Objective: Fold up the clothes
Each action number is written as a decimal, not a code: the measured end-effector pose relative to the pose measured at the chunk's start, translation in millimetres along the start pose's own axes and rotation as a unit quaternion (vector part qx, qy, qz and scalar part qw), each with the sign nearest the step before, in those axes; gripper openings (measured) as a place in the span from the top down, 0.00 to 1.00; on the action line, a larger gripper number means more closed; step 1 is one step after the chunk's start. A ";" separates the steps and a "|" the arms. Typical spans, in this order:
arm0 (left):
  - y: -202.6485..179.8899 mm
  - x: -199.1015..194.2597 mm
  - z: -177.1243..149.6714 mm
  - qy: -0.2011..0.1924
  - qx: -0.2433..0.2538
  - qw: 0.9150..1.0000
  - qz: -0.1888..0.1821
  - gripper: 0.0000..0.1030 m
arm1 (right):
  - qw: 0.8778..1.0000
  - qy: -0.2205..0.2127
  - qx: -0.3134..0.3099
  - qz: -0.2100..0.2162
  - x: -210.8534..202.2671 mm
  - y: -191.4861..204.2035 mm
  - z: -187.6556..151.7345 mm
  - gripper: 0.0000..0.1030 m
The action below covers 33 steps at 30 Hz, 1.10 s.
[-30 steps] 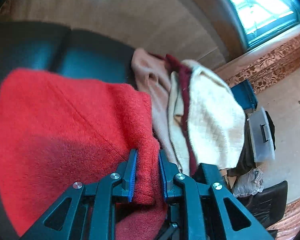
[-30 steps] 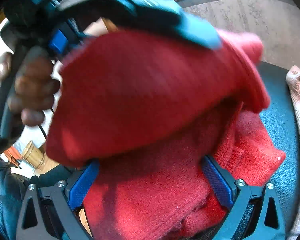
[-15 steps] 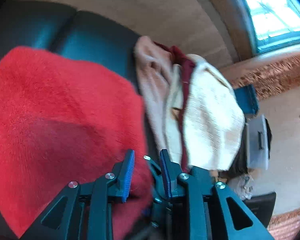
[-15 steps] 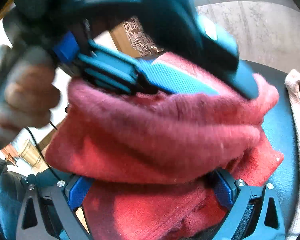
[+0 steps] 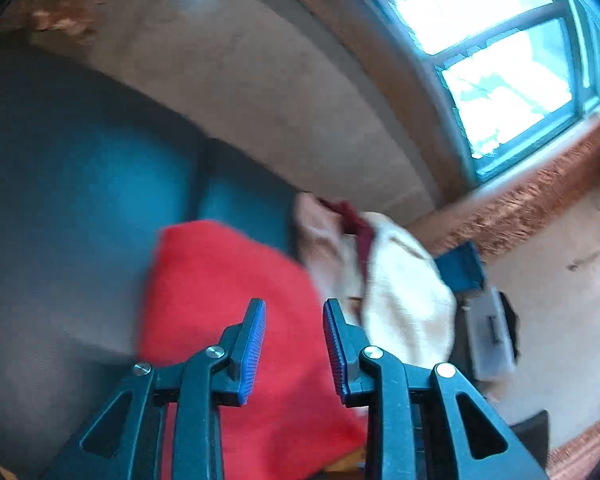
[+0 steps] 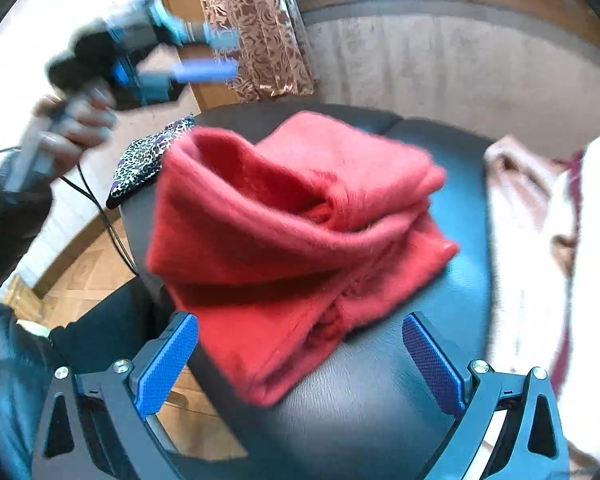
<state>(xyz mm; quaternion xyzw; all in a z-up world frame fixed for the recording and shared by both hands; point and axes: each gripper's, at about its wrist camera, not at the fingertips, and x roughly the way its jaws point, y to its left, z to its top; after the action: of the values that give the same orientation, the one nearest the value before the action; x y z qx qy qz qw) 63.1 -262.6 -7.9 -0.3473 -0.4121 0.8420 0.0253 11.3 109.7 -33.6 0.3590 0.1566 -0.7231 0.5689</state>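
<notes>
Left claw [image 5: 294,344] off red sweater [image 6: 300,232]

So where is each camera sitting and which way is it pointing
Left wrist: on the left claw, open, looking down at the red sweater on the dark seat, window behind; only its fingers show.
Right wrist: on the right claw, open, facing the sweater across the seat; a hand holding the left claw and a dark sleeve show.
Shared: sweater, seat, pale clothes pile.
</notes>
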 end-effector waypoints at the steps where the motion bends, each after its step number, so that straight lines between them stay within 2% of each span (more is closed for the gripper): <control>1: 6.4 2.4 -6.7 0.002 0.004 1.000 0.006 0.73 | 1.000 -0.008 -0.010 0.000 -11.5 5.9 3.2 0.00; 4: 24.2 9.8 -26.8 0.008 0.015 1.000 0.020 0.73 | 0.999 -0.023 -0.028 0.028 -30.5 25.8 18.7 0.00; 8: 29.1 19.6 -47.7 0.020 0.038 0.999 0.015 0.73 | 0.997 0.002 -0.024 0.069 -2.4 43.5 37.2 0.02; 10: 28.3 21.8 -54.0 0.021 0.055 0.998 0.012 0.73 | 0.997 0.025 -0.017 0.072 20.7 44.5 44.8 0.04; 12: 24.3 23.6 -57.9 0.020 0.076 0.997 0.008 0.72 | 0.996 0.046 -0.005 0.074 35.9 42.0 47.7 0.15; 13: 22.0 24.6 -59.9 0.020 0.088 0.996 0.006 0.72 | 0.996 0.054 0.004 0.077 39.3 40.2 47.0 0.28; 15: 15.1 27.3 -64.7 0.024 0.118 0.993 0.002 0.72 | 0.994 0.070 0.032 0.081 39.0 36.8 38.8 0.59; 18: 3.6 38.1 -75.8 0.043 0.166 0.985 0.006 0.72 | 0.990 0.088 0.078 0.080 36.2 31.7 20.3 0.63; 21: 1.2 58.1 -90.9 0.069 0.218 0.973 0.036 0.71 | 0.984 0.090 0.140 0.063 39.3 20.2 -20.1 0.73; 23: 0.5 61.3 -96.0 0.065 0.233 0.969 0.046 0.71 | 0.979 0.072 0.177 0.064 41.7 12.9 -41.3 0.79; 26: -5.2 59.1 -99.1 0.062 0.249 0.965 0.057 0.71 | 0.968 0.011 0.235 0.090 33.8 3.1 -62.1 0.78; 28: -9.2 50.6 -102.6 0.051 0.263 0.962 0.058 0.71 | 0.960 -0.002 0.259 0.109 29.2 0.8 -67.2 0.76; 30: -9.6 43.3 -107.1 0.045 0.265 0.962 0.050 0.71 | 0.952 -0.020 0.283 0.119 16.9 -3.1 -66.8 0.66; 32: -9.2 40.3 -110.4 0.043 0.265 0.962 0.044 0.71 | 0.946 -0.052 0.297 0.122 1.4 -6.8 -58.6 0.39; 33: -9.5 39.4 -111.7 0.042 0.268 0.962 0.042 0.71 | 0.943 -0.071 0.302 0.123 -0.9 -10.0 -49.9 0.29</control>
<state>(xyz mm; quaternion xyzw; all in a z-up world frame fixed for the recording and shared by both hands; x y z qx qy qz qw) 98.6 -167.8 -70.2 -0.3794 -0.1554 0.9067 0.0990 19.0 145.1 -69.4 0.4780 -0.1552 -0.6842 0.5285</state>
